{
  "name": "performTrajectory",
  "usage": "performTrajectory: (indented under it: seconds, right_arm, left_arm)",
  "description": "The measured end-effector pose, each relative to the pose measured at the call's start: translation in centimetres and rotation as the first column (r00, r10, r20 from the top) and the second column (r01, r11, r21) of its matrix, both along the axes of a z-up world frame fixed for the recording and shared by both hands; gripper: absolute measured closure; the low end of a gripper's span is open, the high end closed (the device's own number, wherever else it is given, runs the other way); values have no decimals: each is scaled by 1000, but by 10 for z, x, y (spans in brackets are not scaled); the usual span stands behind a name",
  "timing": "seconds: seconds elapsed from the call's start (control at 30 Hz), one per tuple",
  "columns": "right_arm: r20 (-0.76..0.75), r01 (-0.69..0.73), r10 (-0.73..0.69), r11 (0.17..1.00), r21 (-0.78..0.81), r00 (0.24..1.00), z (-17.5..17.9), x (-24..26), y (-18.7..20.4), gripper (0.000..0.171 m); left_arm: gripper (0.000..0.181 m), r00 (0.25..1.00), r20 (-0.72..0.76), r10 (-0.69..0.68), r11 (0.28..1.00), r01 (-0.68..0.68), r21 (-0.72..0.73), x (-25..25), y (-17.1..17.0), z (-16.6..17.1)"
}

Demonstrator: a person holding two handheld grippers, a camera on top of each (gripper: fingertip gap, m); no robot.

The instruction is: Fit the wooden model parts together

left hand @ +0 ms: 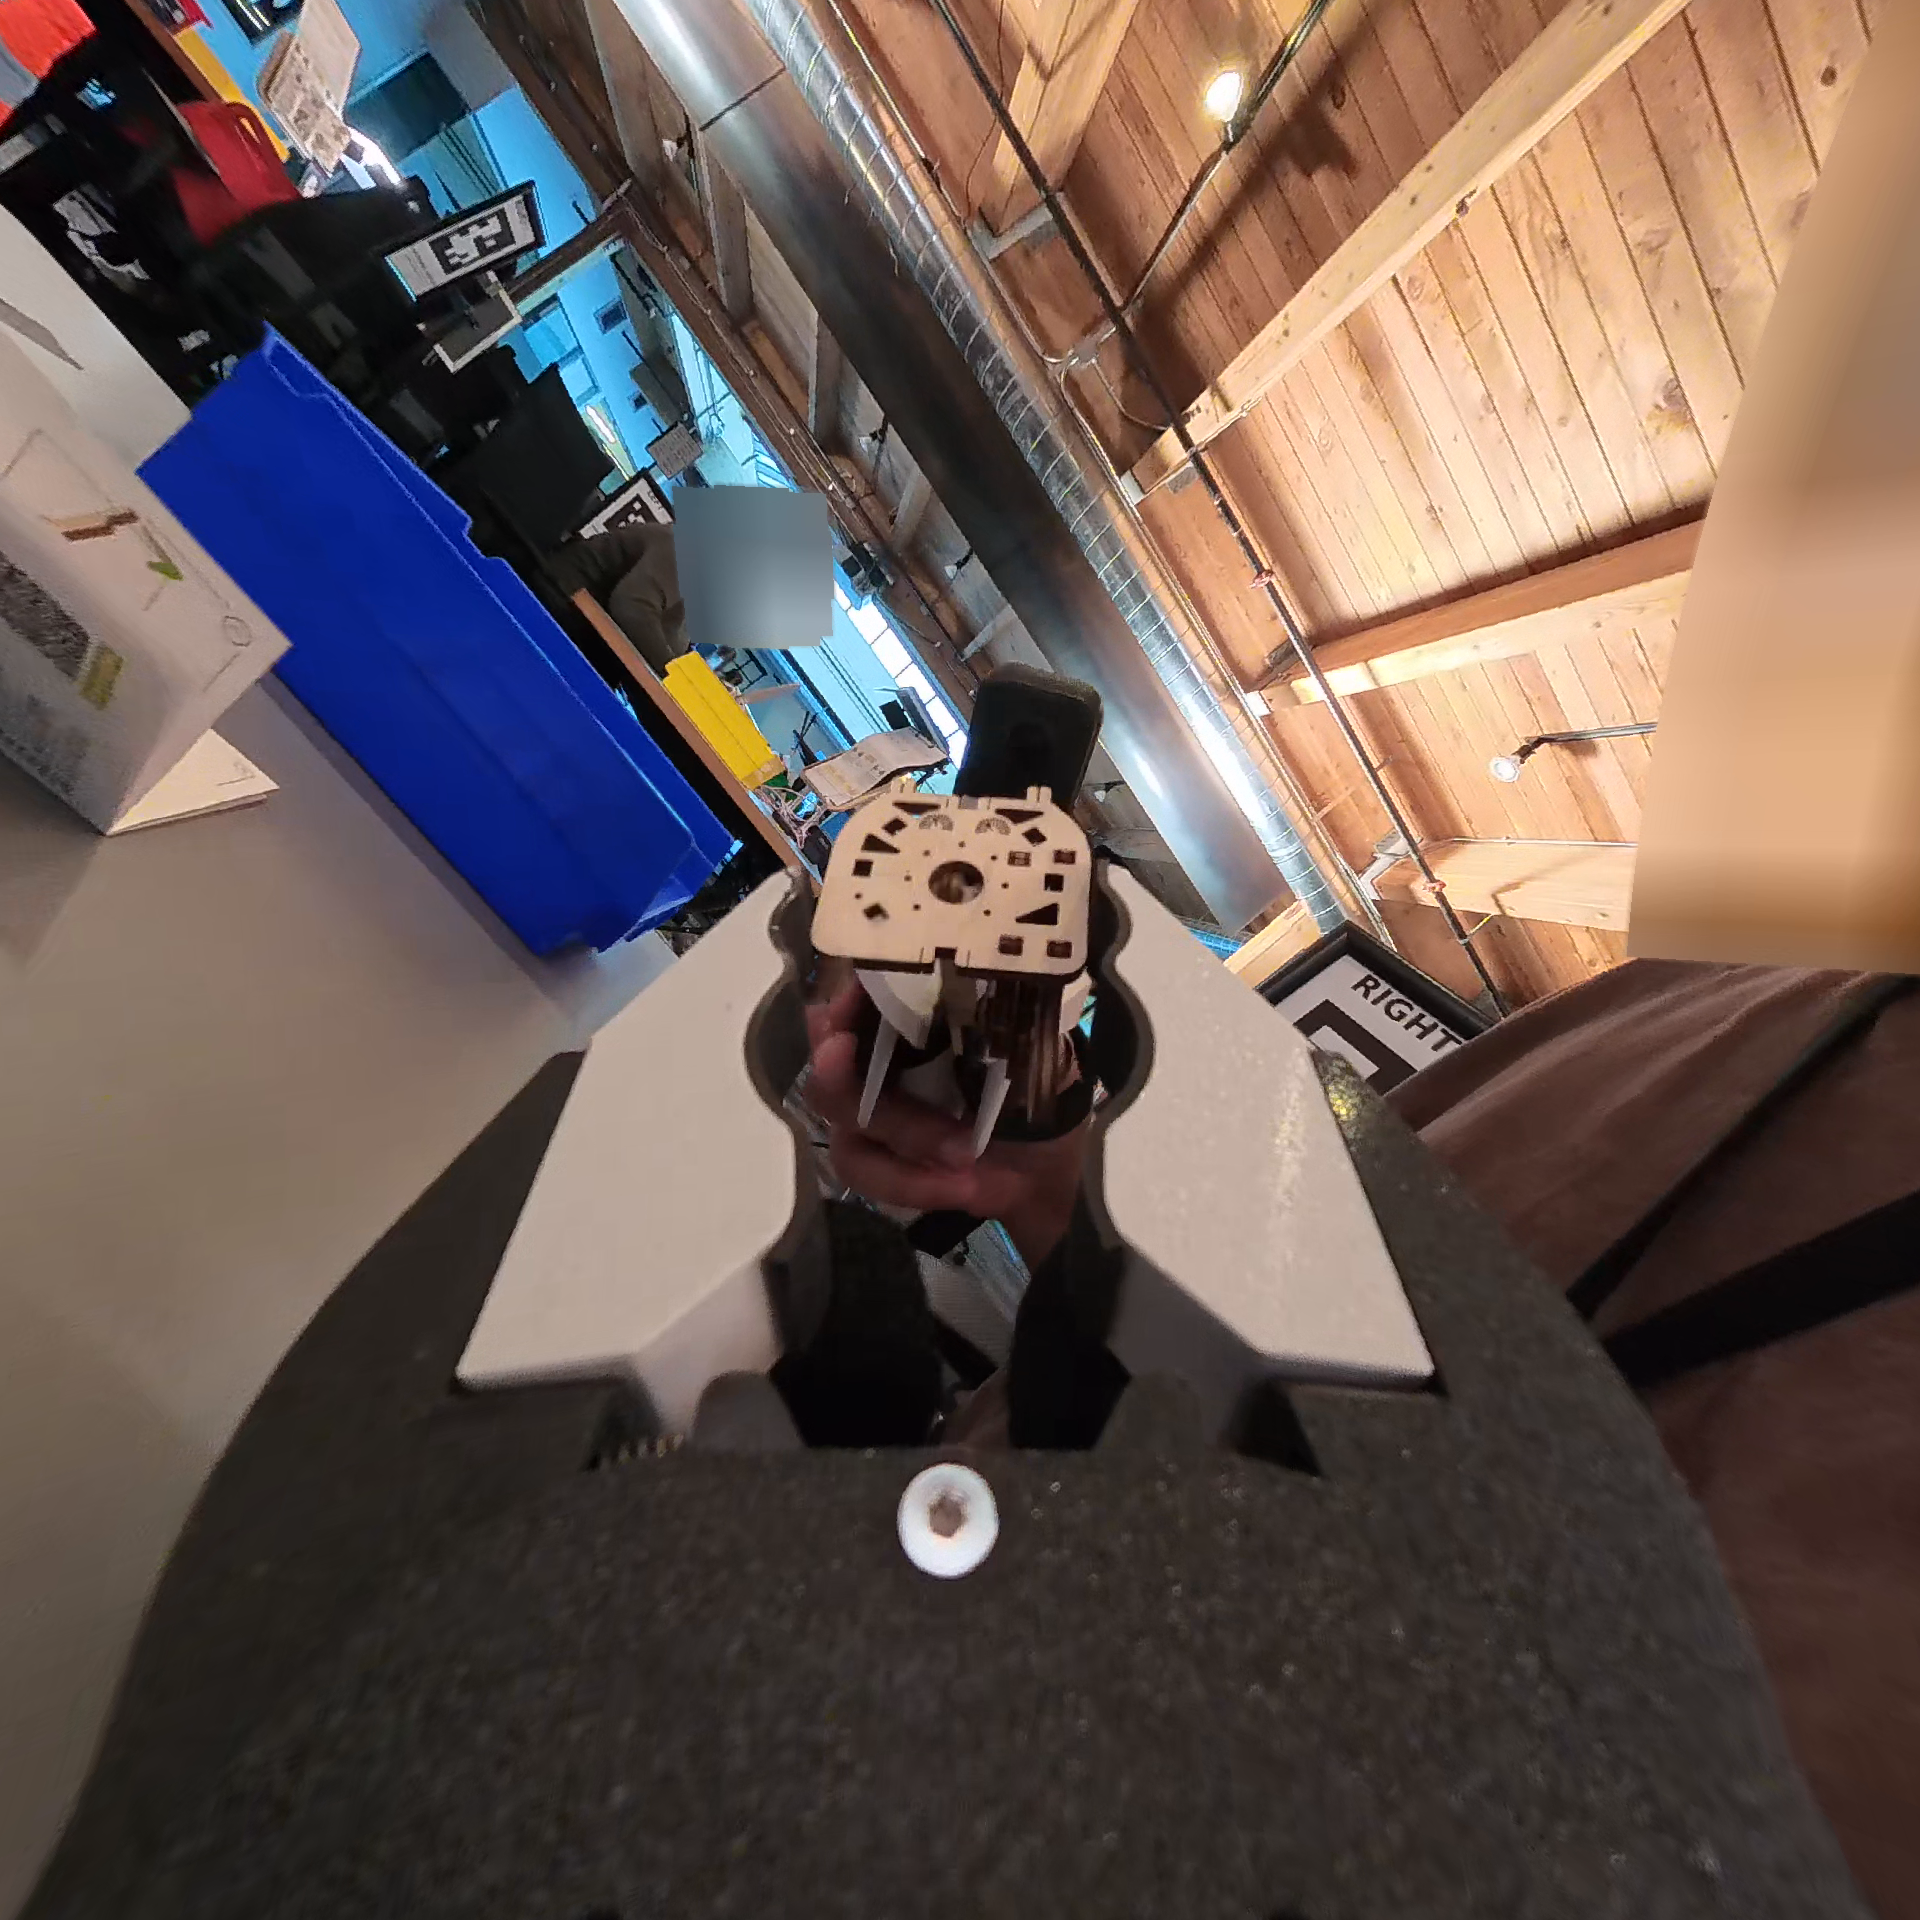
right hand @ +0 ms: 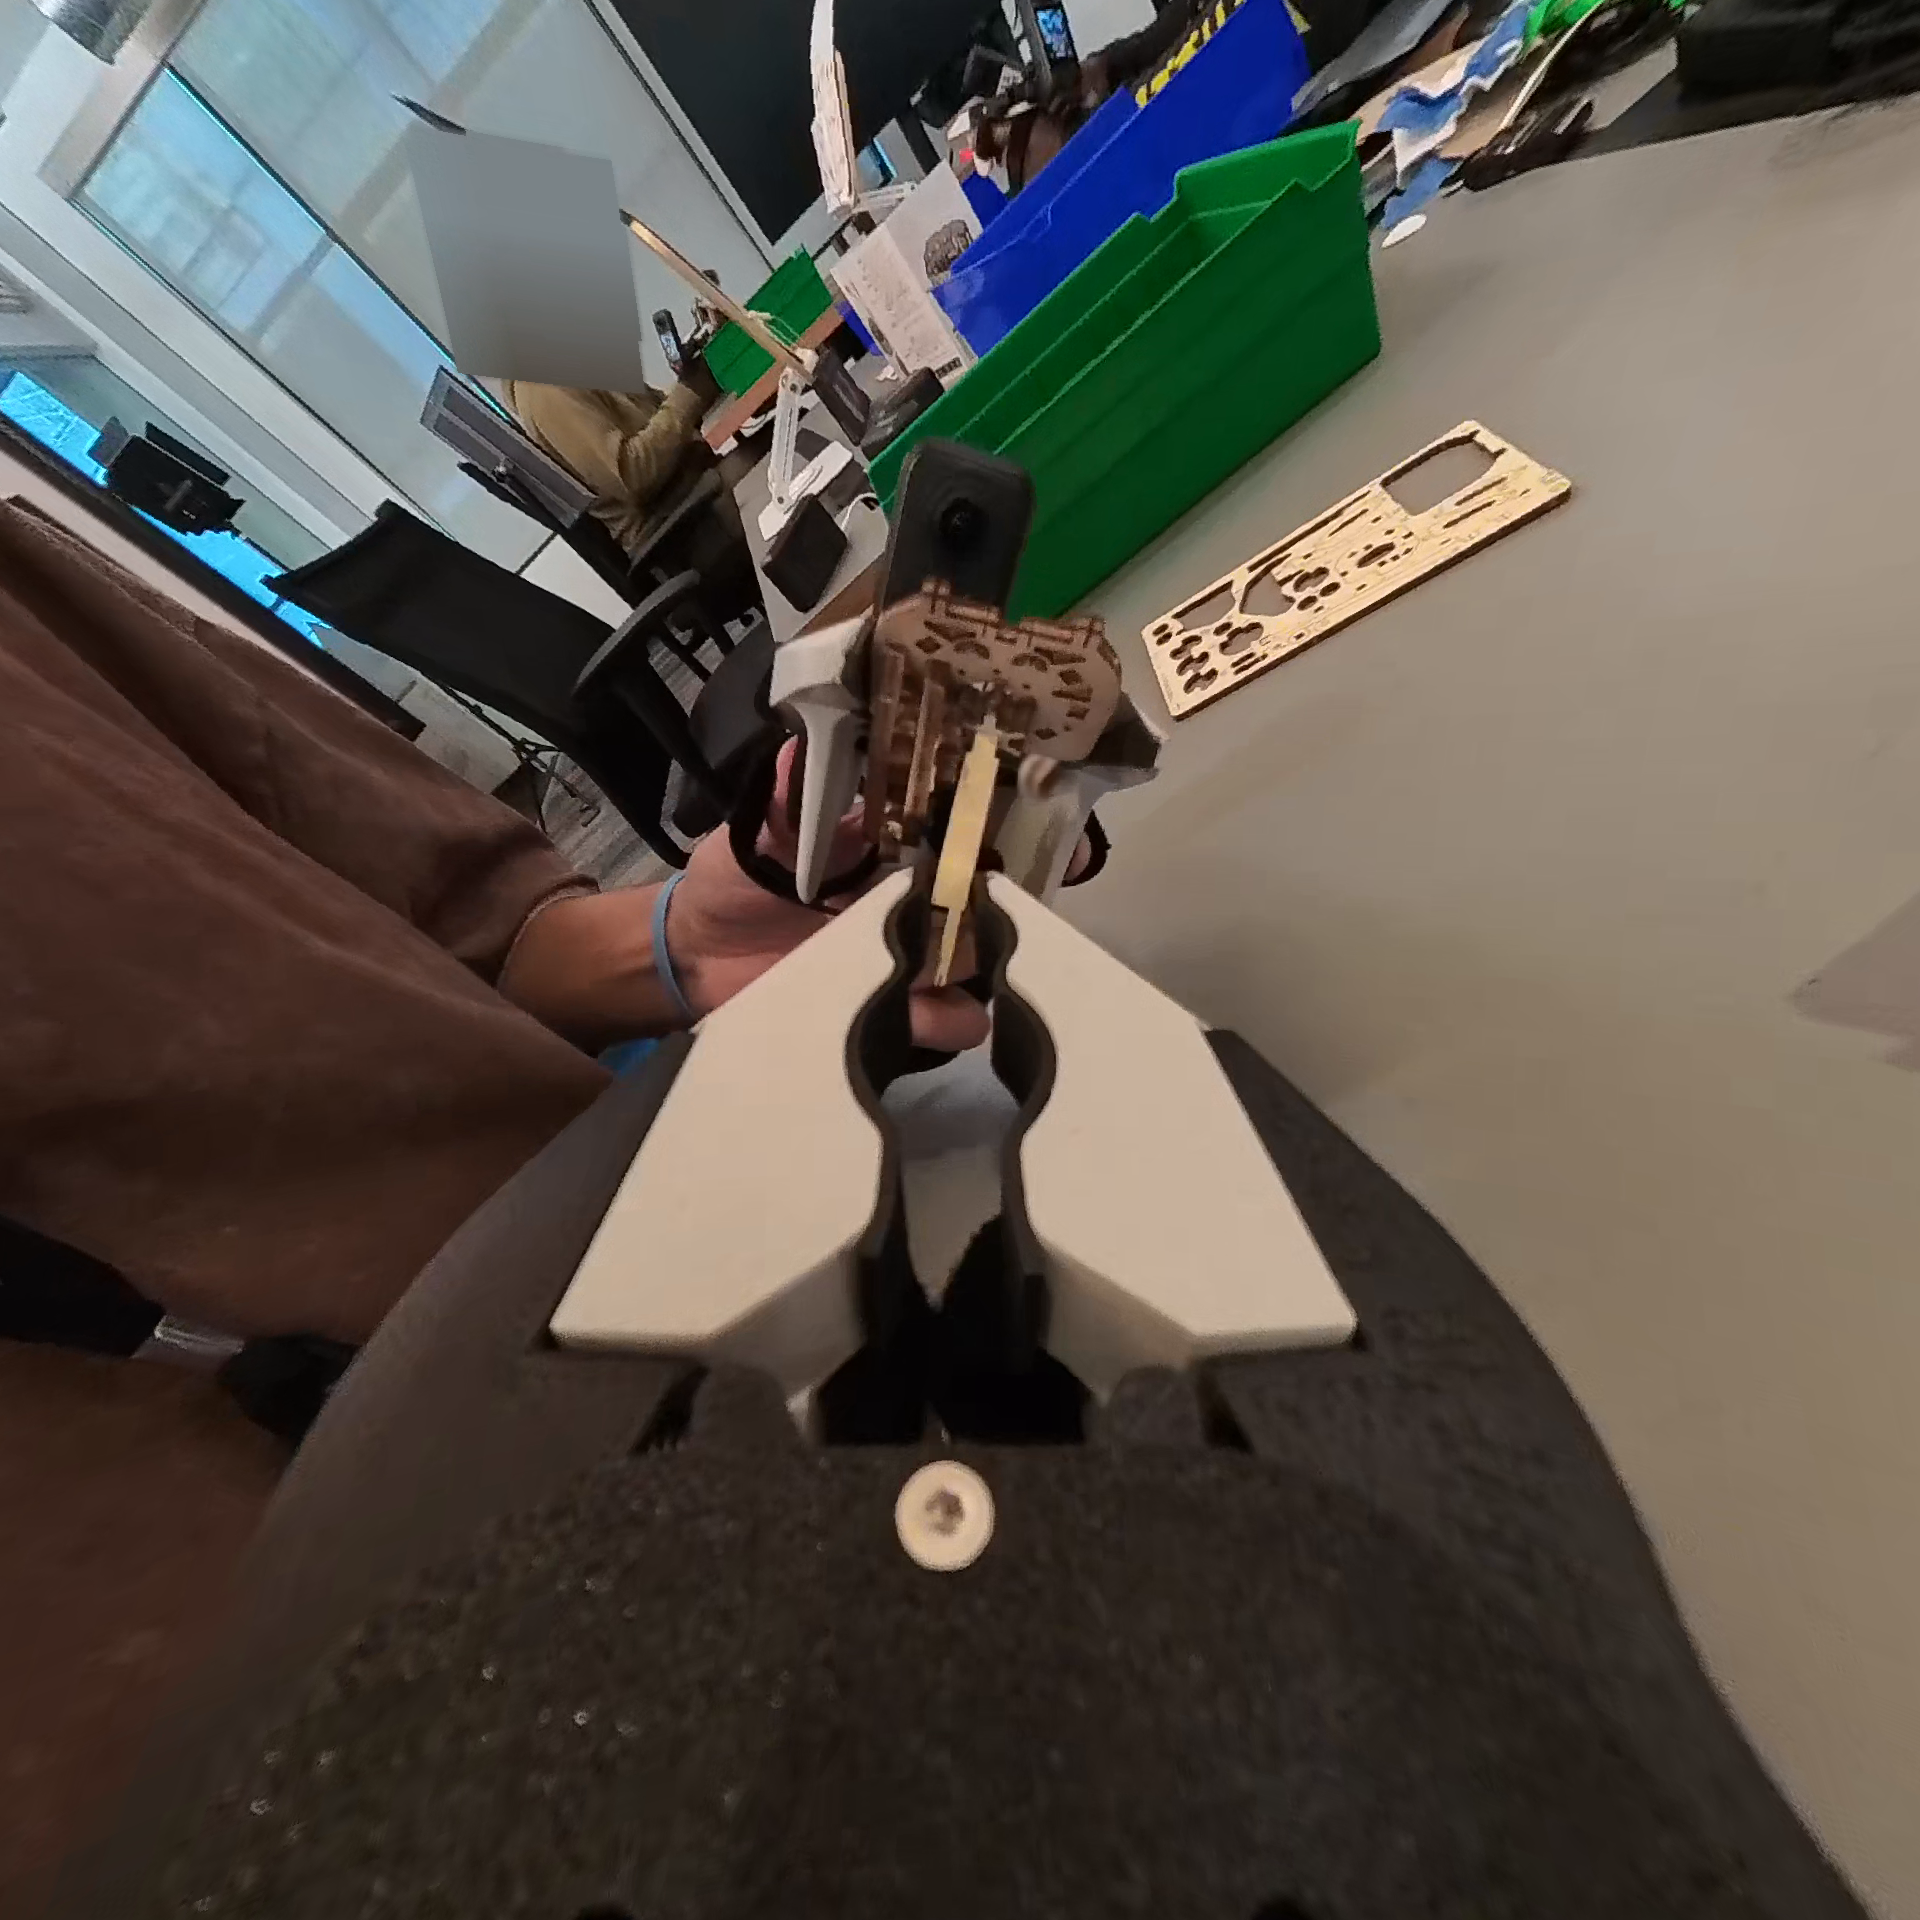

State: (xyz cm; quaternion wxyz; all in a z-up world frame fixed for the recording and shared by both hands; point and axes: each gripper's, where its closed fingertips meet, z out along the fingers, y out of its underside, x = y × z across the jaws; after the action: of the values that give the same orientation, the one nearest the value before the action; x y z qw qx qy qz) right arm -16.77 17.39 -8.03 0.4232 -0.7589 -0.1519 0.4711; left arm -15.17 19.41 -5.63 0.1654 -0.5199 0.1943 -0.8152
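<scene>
**Now both grippers meet at the wooden model, above the bench**

Bins first. A green plastic bin (right hand: 1174, 384) with stepped, ribbed walls stands toward the far edge of the grey bench (right hand: 1558, 935), and a blue bin (right hand: 1122, 177) sits just behind it; their contents cannot be seen from this low angle. In the left wrist view another blue bin (left hand: 436, 665) stands on the bench beside a white printed box (left hand: 94, 623), its inside also hidden.

The left gripper (left hand: 951, 935) is clamped on the wooden model (left hand: 951, 894), a laser-cut plywood assembly held in the air; its flat face plate has rounded corners, a round centre hole and small triangular and square cut-outs. Behind the plate, stacked thin layers show.

The right gripper (right hand: 951, 914) has its white, scallop-edged fingers (right hand: 790, 1143) pinched on a thin pale wooden strip (right hand: 961, 842), whose far end touches the model.

A flat plywood sheet (right hand: 1351, 566) with punched-out holes lies on the bench near the green bin. The gripper bodies are black and grainy, each with a white screw.
</scene>
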Motion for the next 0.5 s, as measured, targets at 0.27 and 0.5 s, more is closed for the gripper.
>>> performTrajectory:
  seconds: [0.27,0.5]
  right_arm:
    - [32,-17,18,1000,-21,999,-14,-6,5,165]
    - [-9,-5,5,999,51,1000,-32,1,14,165]
  left_arm:
    - [131,999,-47,-18,1000,19,25,-5,4,-13]
    - [130,988,-150,-33,995,46,87,3,9,-32]
